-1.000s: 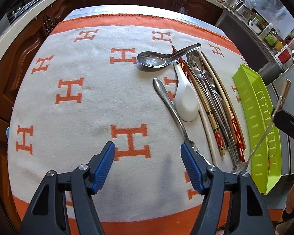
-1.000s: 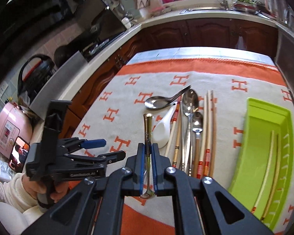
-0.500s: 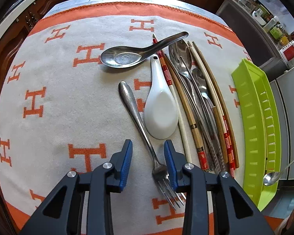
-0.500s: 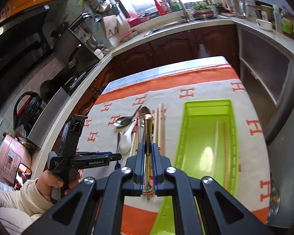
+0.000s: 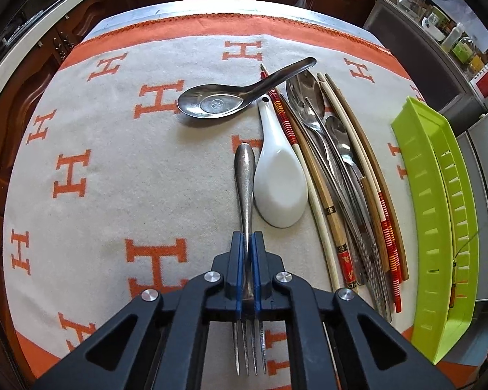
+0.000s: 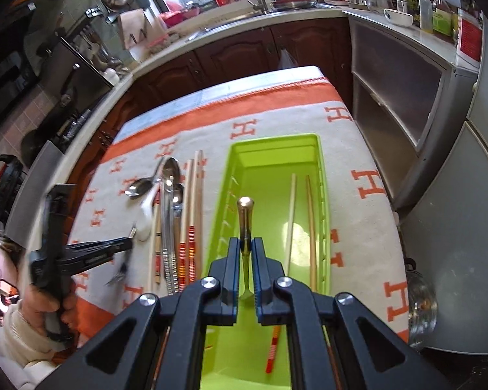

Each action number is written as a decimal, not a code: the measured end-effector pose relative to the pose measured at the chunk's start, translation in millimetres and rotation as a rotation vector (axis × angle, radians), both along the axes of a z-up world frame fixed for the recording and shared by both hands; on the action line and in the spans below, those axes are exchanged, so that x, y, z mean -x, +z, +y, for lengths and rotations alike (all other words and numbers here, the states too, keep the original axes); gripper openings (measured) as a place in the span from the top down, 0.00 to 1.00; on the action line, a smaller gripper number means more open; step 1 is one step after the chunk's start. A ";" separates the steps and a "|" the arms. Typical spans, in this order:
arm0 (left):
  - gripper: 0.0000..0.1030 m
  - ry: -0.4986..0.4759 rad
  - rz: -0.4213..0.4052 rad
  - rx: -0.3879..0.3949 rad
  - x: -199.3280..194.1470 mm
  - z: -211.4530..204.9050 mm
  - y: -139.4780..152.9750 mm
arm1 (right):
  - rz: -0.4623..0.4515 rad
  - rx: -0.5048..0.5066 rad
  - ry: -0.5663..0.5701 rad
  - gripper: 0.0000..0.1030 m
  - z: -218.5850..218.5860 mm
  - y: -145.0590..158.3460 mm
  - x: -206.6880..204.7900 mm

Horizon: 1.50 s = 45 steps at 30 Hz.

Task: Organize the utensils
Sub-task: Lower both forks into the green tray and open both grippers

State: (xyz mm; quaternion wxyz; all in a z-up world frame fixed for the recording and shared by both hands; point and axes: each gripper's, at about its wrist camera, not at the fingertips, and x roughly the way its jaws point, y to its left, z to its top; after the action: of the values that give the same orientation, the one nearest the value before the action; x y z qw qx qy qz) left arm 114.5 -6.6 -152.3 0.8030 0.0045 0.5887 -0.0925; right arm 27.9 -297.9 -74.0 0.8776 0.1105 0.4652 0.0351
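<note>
My left gripper [image 5: 248,243] is shut on a silver fork [image 5: 245,175], its tines pointing back under the fingers; the same gripper shows in the right wrist view [image 6: 127,247]. Beside the fork lie a white ceramic spoon [image 5: 281,188], a steel soup spoon [image 5: 218,104] and a row of chopsticks and spoons [image 5: 341,175]. My right gripper [image 6: 245,250] is shut on a gold-handled spoon [image 6: 245,214] held above the green tray [image 6: 322,175], which holds two chopsticks [image 6: 291,217]. The tray also shows at the right of the left wrist view [image 5: 423,195].
The orange and white cloth with H marks [image 5: 114,162] covers the table. Dark wooden cabinets [image 6: 244,55] and a counter with a sink stand behind. A grey cabinet [image 6: 400,97] and a fridge [image 6: 455,195] stand to the right of the table.
My left gripper moved in over the fork and closed on it. My right gripper carried the gold-handled spoon right, from over the utensils to above the green tray.
</note>
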 end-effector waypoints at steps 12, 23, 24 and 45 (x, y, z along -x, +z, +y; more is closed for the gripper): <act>0.98 -0.026 -0.080 0.043 28.7 -3.6 44.0 | 0.025 0.014 -0.021 0.90 10.1 -14.9 -17.8; 0.98 -0.164 -0.076 0.185 31.1 -60.5 83.0 | 0.044 -0.025 -0.080 0.90 -2.5 -16.4 4.0; 0.98 -0.180 -0.072 0.197 30.0 -69.1 84.5 | 0.052 -0.036 -0.092 0.90 -5.3 -17.4 5.6; 0.45 -0.393 -0.075 0.155 43.2 -182.2 64.5 | 0.081 -0.053 -0.166 0.90 -28.3 -25.2 29.2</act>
State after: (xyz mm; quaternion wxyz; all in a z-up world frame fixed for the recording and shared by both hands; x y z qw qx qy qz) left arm 71.2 -188.7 -87.8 0.7889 0.0608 0.5374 -0.2919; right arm -1.3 -326.1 -99.2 0.8547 0.1732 0.4884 -0.0299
